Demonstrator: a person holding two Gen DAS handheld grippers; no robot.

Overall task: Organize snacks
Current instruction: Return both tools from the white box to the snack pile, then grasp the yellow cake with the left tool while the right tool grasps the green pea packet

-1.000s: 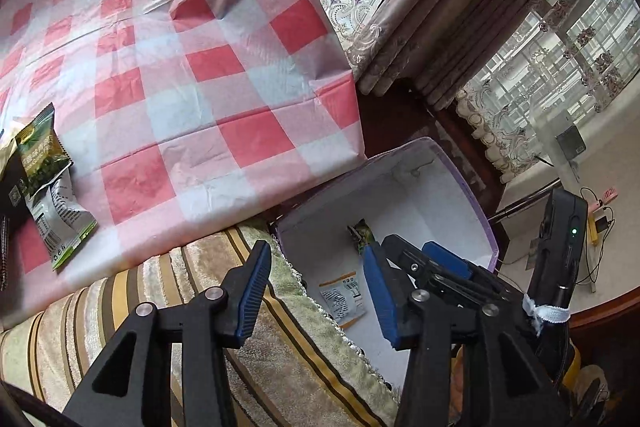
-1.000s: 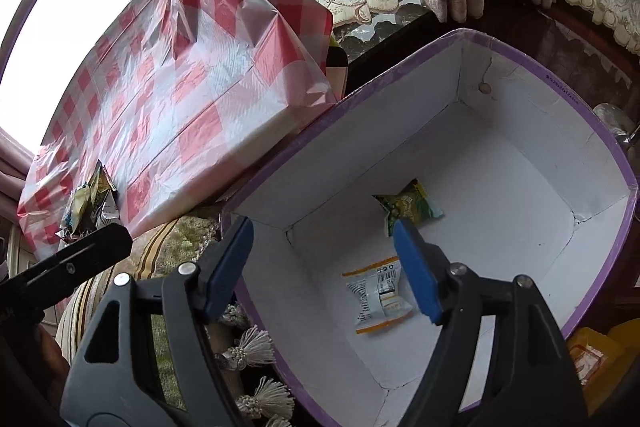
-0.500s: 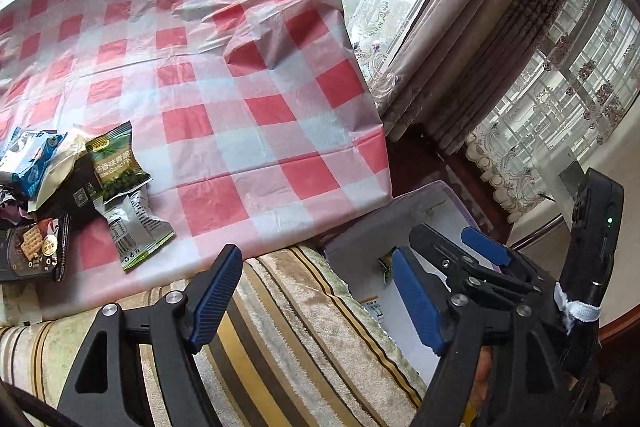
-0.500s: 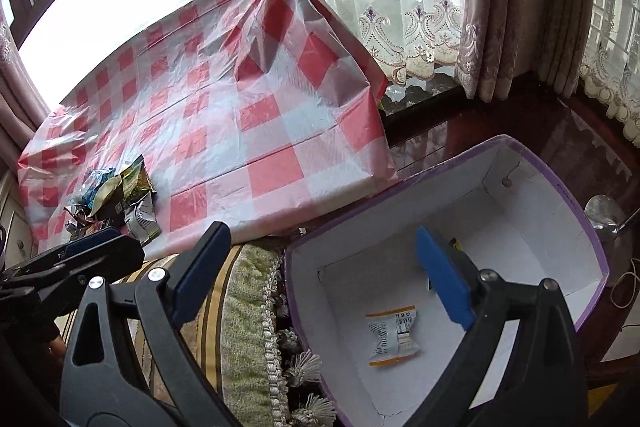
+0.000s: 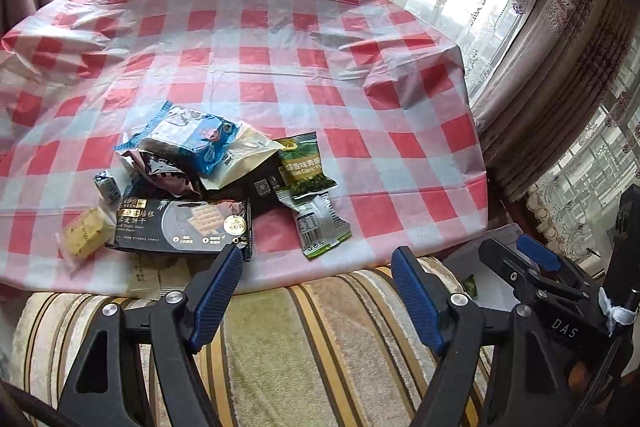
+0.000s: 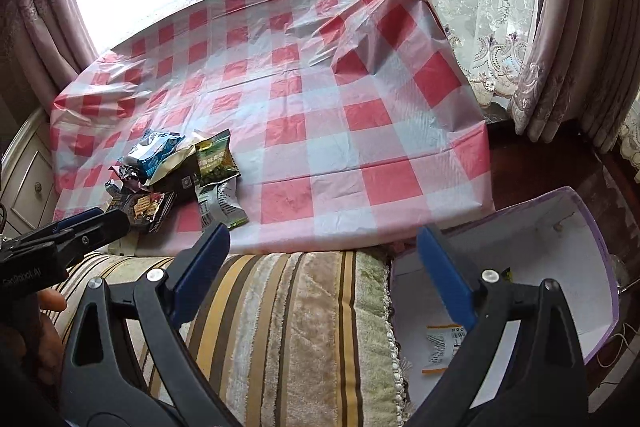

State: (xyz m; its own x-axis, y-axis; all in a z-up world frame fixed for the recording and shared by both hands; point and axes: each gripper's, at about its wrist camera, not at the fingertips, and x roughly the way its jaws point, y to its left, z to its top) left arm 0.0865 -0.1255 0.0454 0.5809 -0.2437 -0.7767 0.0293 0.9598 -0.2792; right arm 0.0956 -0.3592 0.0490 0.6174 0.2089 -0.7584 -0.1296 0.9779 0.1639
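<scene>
White packet (image 6: 442, 347) in box (image 6: 596, 267) only in right view; both tongs (image 5: 318, 291) (image 6: 324, 265) agape, empty.

Your left gripper (image 5: 316, 291) has black plastic arms with triangular cut-outs, and each one carries a long blue pad (image 5: 216, 293) with fine ribs. A round silver screw sits at each joint behind the pads. Your right gripper (image 6: 322, 267) is built the same way: black frame, blue ribbed pads (image 6: 444, 275), silver screws. From the left camera you see its side, with the white letters "DAS" and a small white tie around the black body. From the right camera, the left gripper's side shows white lettering, and part of your hand (image 6: 48, 303) appears below it.
</scene>
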